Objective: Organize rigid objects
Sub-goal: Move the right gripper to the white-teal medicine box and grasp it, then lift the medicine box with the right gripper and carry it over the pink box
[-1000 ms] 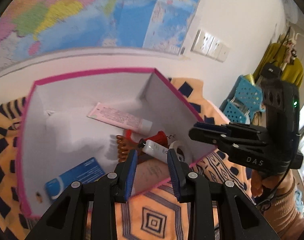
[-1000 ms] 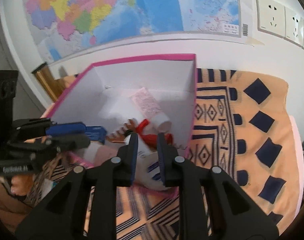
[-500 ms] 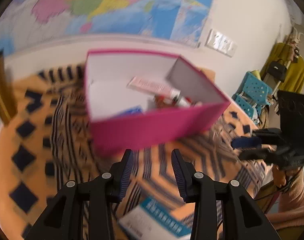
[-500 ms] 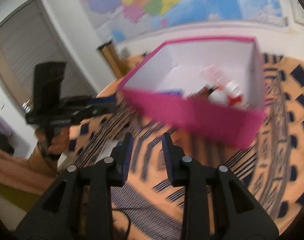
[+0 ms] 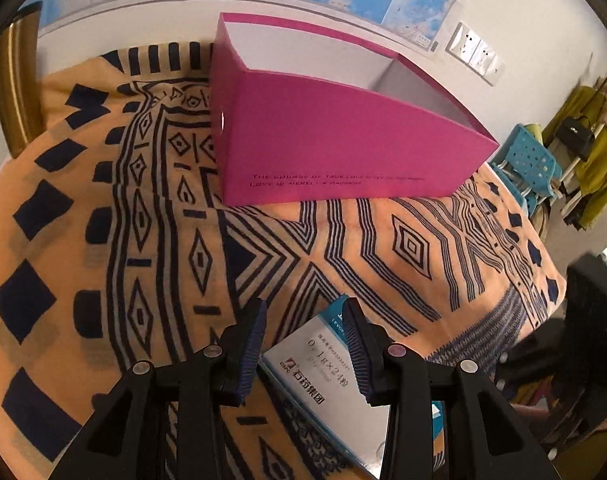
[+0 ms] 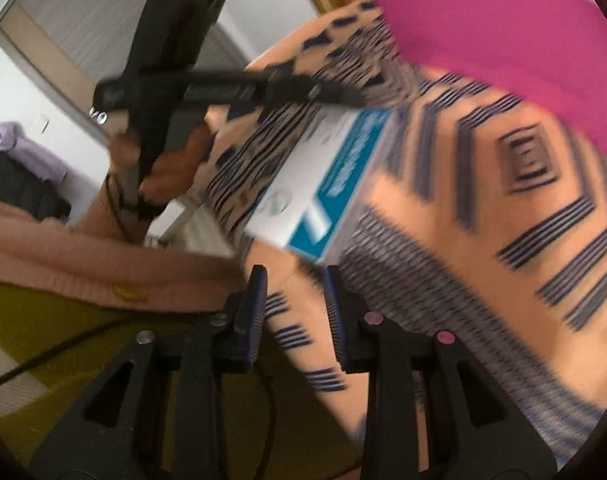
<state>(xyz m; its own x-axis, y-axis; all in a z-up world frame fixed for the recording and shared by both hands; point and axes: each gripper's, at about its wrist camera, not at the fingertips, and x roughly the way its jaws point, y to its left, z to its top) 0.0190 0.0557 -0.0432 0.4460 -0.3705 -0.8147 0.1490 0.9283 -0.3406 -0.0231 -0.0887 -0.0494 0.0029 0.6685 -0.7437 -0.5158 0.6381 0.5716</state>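
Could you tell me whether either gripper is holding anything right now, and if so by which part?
Nothing is held. The left gripper hovers open-jawed over the medicine box, not clamping it; the right gripper is empty.

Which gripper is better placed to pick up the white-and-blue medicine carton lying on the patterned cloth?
Left. The left gripper is open with the white-and-blue medicine carton showing between its fingers; the right gripper is also open but short of the carton, over bare cloth.
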